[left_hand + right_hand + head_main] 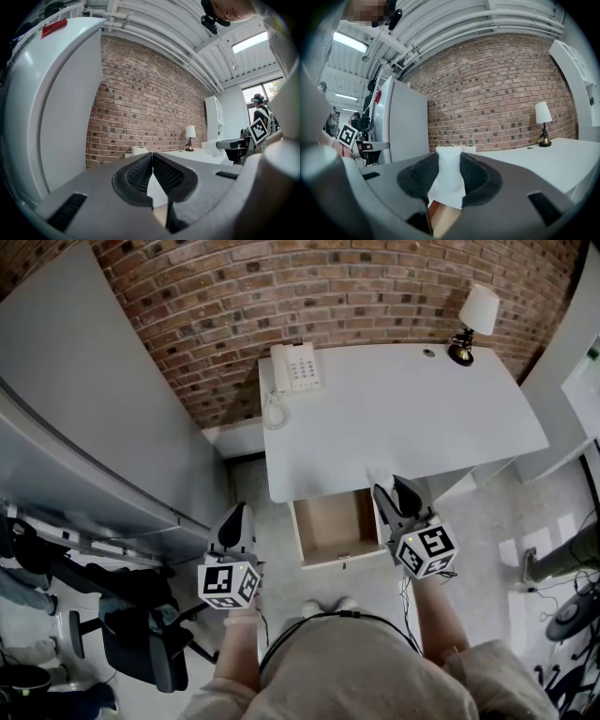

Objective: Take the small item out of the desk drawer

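The white desk [412, 418] stands against the brick wall, its drawer [334, 526] pulled open and showing a bare wooden bottom. My right gripper [394, 493] hovers over the drawer's right side, at the desk's front edge. In the right gripper view its jaws [450, 157] are shut on a small white pouch-like item [449, 183] that sticks up between the pads. My left gripper [236, 521] hangs left of the drawer over the floor. Its jaws [152, 155] are closed tip to tip with nothing between them.
A white telephone [297, 367] sits on the desk's far left corner and a small lamp [475, 320] at the far right. A tall grey cabinet [84, 418] fills the left. A dark office chair [141, 652] stands at lower left. Another person's leg [562, 561] shows at the right edge.
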`<state>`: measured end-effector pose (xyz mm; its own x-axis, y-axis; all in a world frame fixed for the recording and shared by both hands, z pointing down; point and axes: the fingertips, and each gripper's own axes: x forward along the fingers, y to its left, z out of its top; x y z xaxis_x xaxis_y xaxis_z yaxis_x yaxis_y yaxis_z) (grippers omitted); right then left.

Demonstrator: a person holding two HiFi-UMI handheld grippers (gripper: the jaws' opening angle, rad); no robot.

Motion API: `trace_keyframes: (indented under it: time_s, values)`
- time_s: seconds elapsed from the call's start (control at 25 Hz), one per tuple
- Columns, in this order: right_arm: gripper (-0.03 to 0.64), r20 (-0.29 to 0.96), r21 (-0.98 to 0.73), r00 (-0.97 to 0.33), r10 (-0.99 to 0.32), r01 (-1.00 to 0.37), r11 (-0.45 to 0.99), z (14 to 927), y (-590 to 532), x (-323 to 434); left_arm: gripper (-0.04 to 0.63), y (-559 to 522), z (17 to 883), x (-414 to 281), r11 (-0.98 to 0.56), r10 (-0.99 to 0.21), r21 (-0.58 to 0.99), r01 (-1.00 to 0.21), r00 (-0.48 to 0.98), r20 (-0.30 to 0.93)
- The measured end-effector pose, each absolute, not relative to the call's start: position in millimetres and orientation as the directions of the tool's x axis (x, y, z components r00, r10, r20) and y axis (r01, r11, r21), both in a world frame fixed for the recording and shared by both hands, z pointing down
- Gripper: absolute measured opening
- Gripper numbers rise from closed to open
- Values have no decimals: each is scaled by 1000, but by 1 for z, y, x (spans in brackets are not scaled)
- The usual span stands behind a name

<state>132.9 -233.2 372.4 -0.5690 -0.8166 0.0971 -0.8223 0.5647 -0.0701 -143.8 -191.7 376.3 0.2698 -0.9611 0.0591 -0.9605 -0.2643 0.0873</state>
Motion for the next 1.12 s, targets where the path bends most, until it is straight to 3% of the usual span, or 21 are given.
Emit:
trace_keyframes:
  time_s: [1.12]
  values:
    - [150, 73, -64, -577, -814, -817, 573, 364, -235, 131, 6, -190, 371, -146, -252, -964, 87, -964, 257, 59]
